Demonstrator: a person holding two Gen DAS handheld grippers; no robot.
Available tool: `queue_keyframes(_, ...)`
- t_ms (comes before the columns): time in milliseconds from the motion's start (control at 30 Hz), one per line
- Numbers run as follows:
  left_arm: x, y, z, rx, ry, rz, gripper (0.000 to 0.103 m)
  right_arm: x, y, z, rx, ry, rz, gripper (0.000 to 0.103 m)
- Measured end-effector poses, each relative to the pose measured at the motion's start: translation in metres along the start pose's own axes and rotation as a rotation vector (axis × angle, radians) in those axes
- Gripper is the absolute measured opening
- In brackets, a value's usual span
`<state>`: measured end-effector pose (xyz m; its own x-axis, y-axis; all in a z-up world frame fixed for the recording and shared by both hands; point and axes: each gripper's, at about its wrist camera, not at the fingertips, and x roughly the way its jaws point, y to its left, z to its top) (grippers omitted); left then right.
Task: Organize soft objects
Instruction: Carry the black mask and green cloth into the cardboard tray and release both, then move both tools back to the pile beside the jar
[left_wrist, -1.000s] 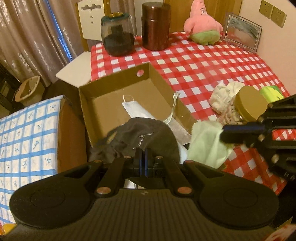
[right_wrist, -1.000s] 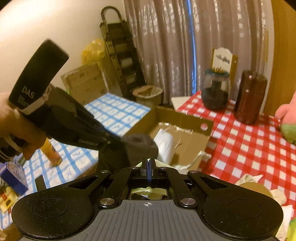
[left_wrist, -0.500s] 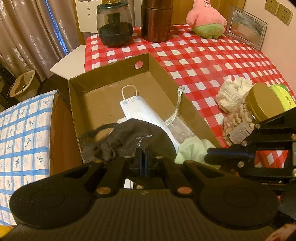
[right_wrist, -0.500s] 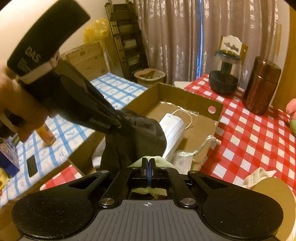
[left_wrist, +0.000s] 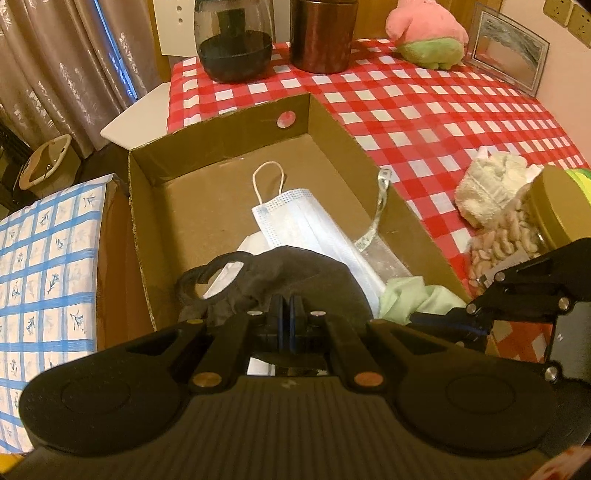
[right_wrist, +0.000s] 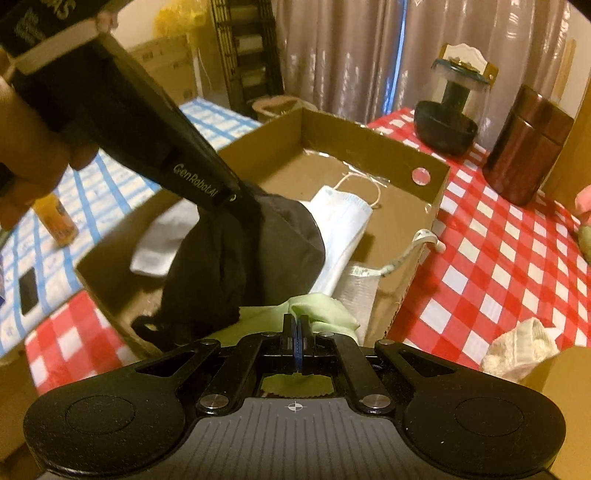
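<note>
My left gripper (left_wrist: 285, 306) is shut on a black cloth mask (left_wrist: 295, 273) and holds it over the near end of an open cardboard box (left_wrist: 221, 122). It also shows in the right wrist view (right_wrist: 236, 199) with the black mask (right_wrist: 251, 266) hanging from it. My right gripper (right_wrist: 297, 328) is shut on a pale green cloth (right_wrist: 317, 306), held at the box's near right corner; the cloth shows in the left wrist view (left_wrist: 417, 299). A white surgical mask (left_wrist: 306, 221) and a white cloth (right_wrist: 162, 240) lie inside the box.
The box sits on a red checked tablecloth (left_wrist: 424, 107). A cream knitted cloth (left_wrist: 491, 188), a jar of nuts with a gold lid (left_wrist: 517, 229), a dark glass jar (left_wrist: 236, 48), a brown canister (left_wrist: 321, 37), a pink plush (left_wrist: 428, 33) and a picture frame (left_wrist: 509, 55) stand on it.
Both grippers have moved forward and down toward the box, carrying the black mask and the green cloth. The box interior now fills more of both views.
</note>
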<state>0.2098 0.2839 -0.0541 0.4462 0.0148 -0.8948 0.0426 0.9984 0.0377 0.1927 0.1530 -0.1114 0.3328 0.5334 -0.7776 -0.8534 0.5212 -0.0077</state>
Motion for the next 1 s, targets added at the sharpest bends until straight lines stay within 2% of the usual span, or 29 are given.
queue_keyframes(367,0.013,0.010,0.007,-0.046,-0.017,0.028,0.003,0.027,0.007,0.015,-0.077,0.008,-0.035,0.000)
queue_keyframes(567,0.002,0.014,0.002,-0.081,-0.039,0.033,0.014,0.010,0.003,0.010,-0.061,-0.044,-0.008,0.001)
queue_keyframes(633,-0.006,0.015,0.000,-0.095,-0.052,0.035,0.023,0.002,0.002,0.009,-0.063,-0.062,-0.002,0.001)
queue_keyframes(800,-0.033,0.015,-0.007,-0.112,-0.100,0.034,0.030,-0.026,0.000,0.006,-0.055,-0.096,-0.012,0.003)
queue_keyframes(833,-0.038,0.014,-0.008,-0.117,-0.111,0.033,0.031,-0.033,0.000,0.005,-0.049,-0.104,-0.014,0.008)
queue_keyframes(900,-0.050,0.012,-0.011,-0.127,-0.133,0.035,0.032,-0.048,0.000,0.002,-0.022,-0.129,-0.015,0.023)
queue_keyframes(933,-0.056,0.010,-0.014,-0.129,-0.142,0.036,0.034,-0.058,-0.001,0.000,-0.004,-0.142,-0.015,0.037)
queue_keyframes(967,-0.062,0.008,-0.016,-0.130,-0.150,0.038,0.035,-0.068,-0.001,-0.004,0.010,-0.155,-0.018,0.043)
queue_keyframes(1000,-0.068,0.005,-0.018,-0.129,-0.158,0.038,0.036,-0.078,-0.001,-0.008,0.023,-0.168,-0.022,0.043)
